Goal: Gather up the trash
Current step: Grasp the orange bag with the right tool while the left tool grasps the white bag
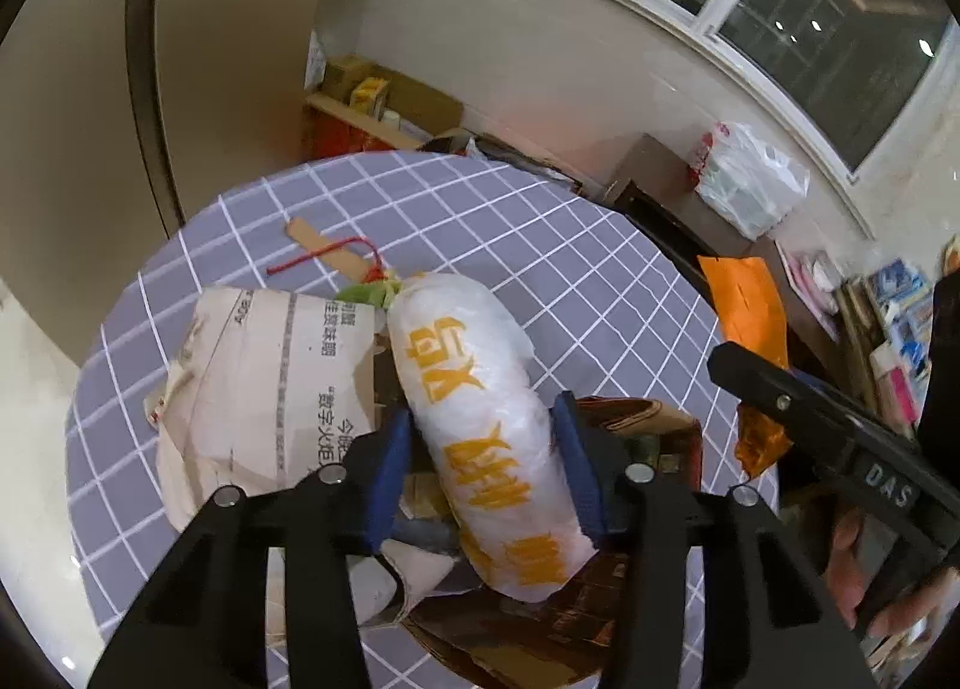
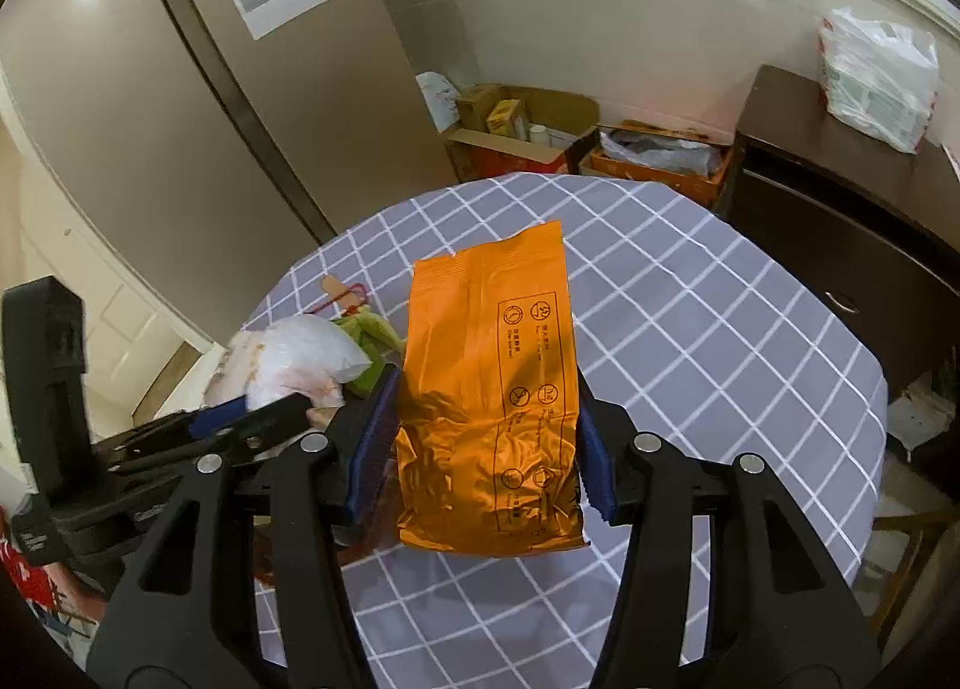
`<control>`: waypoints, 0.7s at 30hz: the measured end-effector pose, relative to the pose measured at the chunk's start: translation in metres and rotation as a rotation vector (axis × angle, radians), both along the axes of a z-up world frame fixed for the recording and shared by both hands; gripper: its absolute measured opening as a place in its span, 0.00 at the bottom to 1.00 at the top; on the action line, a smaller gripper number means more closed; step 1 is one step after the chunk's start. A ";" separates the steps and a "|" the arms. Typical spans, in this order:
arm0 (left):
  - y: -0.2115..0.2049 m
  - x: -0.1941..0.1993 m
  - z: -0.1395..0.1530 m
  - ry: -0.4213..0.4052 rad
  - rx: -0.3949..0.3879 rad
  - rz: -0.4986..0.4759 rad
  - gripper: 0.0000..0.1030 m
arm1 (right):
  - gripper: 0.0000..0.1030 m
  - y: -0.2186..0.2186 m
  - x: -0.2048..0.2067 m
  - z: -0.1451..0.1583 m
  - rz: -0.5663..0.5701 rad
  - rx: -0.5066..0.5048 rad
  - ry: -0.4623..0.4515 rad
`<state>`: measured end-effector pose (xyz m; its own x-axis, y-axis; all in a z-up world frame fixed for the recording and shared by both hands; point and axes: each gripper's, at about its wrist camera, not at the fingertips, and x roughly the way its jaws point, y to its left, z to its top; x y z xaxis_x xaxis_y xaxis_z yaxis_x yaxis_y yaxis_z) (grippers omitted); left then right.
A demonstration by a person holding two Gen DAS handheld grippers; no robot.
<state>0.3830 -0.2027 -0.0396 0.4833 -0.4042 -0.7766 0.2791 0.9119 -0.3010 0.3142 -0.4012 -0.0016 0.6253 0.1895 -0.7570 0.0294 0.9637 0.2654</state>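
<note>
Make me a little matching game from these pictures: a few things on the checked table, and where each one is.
Things:
1. white plastic-wrapped roll with yellow letters
2. orange foil pouch
3. red cord
4. beige printed paper bag

Places:
A. lying on a cardboard strip
B. between the left gripper's blue fingers
C. beside the roll, on the table
D. between the right gripper's blue fingers

Pairs: 1-B, 2-D, 3-A, 4-C

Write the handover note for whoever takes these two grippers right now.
Left gripper: shut on the white bag with yellow lettering, held over the open paper bag of rubbish.
Right gripper: shut on the orange pouch, above the checked table.
Done: both items gripped.
Left: put both away with the rubbish; a wooden strip with a red cord and green scraps remain on the table.
</note>
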 end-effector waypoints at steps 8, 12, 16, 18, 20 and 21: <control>-0.006 -0.015 0.015 -0.068 0.064 -0.021 0.36 | 0.51 0.003 -0.014 0.003 -0.020 -0.020 -0.007; 0.000 -0.022 0.025 -0.080 0.051 -0.012 0.36 | 0.51 0.007 -0.025 0.008 -0.026 -0.028 -0.017; 0.005 -0.032 0.035 -0.098 0.049 -0.012 0.36 | 0.51 0.012 -0.035 0.012 -0.026 -0.041 -0.027; 0.007 -0.038 0.039 -0.108 0.052 -0.011 0.36 | 0.51 0.016 -0.041 0.015 -0.025 -0.042 -0.032; 0.009 -0.044 0.043 -0.121 0.062 -0.013 0.36 | 0.51 0.020 -0.046 0.017 -0.027 -0.047 -0.038; 0.011 -0.048 0.045 -0.129 0.061 -0.016 0.36 | 0.51 0.022 -0.050 0.018 -0.026 -0.048 -0.040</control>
<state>0.3345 -0.1916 0.0056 0.5748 -0.3664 -0.7317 0.3262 0.9226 -0.2058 0.2646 -0.3788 0.0163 0.6595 0.1369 -0.7392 0.0452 0.9743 0.2208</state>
